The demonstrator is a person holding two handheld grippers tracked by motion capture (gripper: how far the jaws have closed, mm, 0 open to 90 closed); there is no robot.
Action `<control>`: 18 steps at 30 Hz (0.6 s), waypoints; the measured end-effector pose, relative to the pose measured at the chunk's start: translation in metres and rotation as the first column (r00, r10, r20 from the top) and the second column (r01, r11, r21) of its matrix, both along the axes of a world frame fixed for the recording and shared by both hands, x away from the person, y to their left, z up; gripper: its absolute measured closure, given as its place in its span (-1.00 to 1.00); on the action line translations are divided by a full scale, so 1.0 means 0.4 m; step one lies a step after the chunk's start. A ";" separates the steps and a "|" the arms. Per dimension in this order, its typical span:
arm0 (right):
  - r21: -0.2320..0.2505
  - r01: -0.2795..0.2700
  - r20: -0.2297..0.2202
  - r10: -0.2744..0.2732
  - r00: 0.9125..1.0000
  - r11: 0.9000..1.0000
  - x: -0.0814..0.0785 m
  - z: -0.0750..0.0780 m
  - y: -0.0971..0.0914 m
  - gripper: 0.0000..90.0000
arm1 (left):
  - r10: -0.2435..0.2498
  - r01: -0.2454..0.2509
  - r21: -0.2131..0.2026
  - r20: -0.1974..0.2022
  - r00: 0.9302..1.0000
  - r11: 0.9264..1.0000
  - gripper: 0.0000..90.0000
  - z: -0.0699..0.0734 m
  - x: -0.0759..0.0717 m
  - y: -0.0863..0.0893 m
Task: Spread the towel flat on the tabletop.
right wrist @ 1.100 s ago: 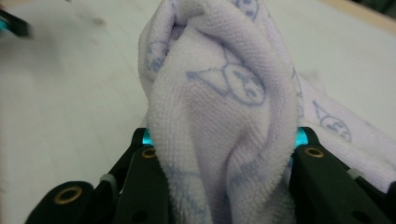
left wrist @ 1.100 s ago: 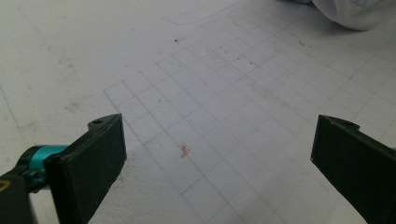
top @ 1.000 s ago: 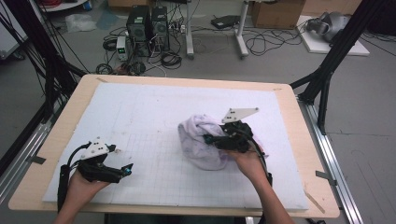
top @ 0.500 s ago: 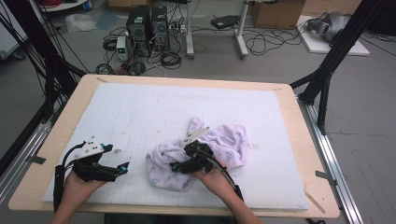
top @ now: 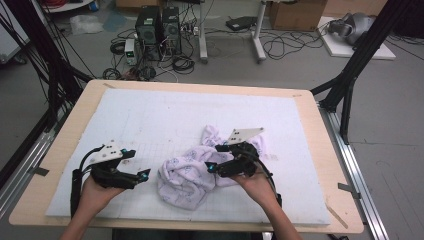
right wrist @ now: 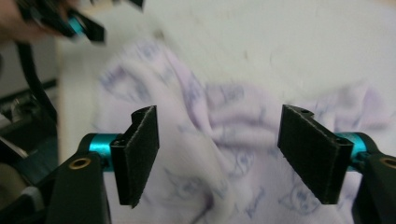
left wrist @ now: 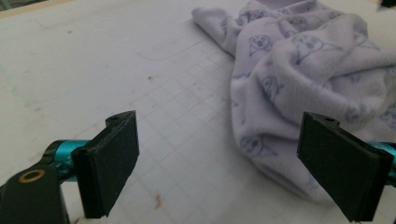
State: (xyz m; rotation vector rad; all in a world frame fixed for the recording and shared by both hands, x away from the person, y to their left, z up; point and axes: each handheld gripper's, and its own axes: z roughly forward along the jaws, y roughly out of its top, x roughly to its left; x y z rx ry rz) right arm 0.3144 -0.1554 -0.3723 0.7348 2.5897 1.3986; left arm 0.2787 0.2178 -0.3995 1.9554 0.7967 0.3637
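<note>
— Two grippers are seen over the white mat [top: 150, 115], with a crumpled lilac cloth [top: 187, 175] between them. What is shown at the left?

— At about eight o'clock on the mat, the left gripper [top: 142, 174] is held level, its tips aimed toward three o'clock at the cloth's near edge. Its jaws stand well apart, though they have just been eased slightly closer; nothing is caught between them, and the cloth's fold [left wrist: 280, 140] lies just beyond the right pad.

— And the cloth itself?

— It is bunched just below the mat's centre, toward six o'clock, printed with small animal faces. A second earlier it was balled tighter, farther toward three o'clock; it has since been dragged left and spread looser.

— What of the right side?

— The right gripper [top: 212, 167] is held over the cloth's middle, pointing to nine o'clock. Its jaws have just been opening and now stand apart, with cloth [right wrist: 219, 140] below them but not pinched. The fabric is judged to have been let go after the pull, so a fresh grip, probably on an edge from both sides, is thought to be called for next.
</note>
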 end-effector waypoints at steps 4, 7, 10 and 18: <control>-0.076 -0.028 -0.078 0.022 0.997 0.997 0.016 -0.097 0.050 -0.09 | -0.098 0.097 -0.022 -0.041 0.994 0.995 -0.46 -0.009 0.032 -0.063; -0.080 -0.097 -0.068 0.092 0.993 0.992 -0.002 -0.134 0.082 0.54 | -0.198 0.198 -0.008 -0.064 0.978 0.980 -0.06 -0.026 0.042 -0.108; -0.079 -0.119 -0.067 0.113 0.991 0.990 -0.012 -0.131 0.082 0.70 | -0.272 0.275 0.025 -0.088 0.958 0.961 0.25 -0.046 0.036 -0.137; -0.005 -0.196 -0.125 0.194 0.973 0.981 -0.089 -0.117 0.037 0.80 | -0.352 0.358 0.043 -0.100 0.931 0.933 0.73 -0.028 -0.043 -0.125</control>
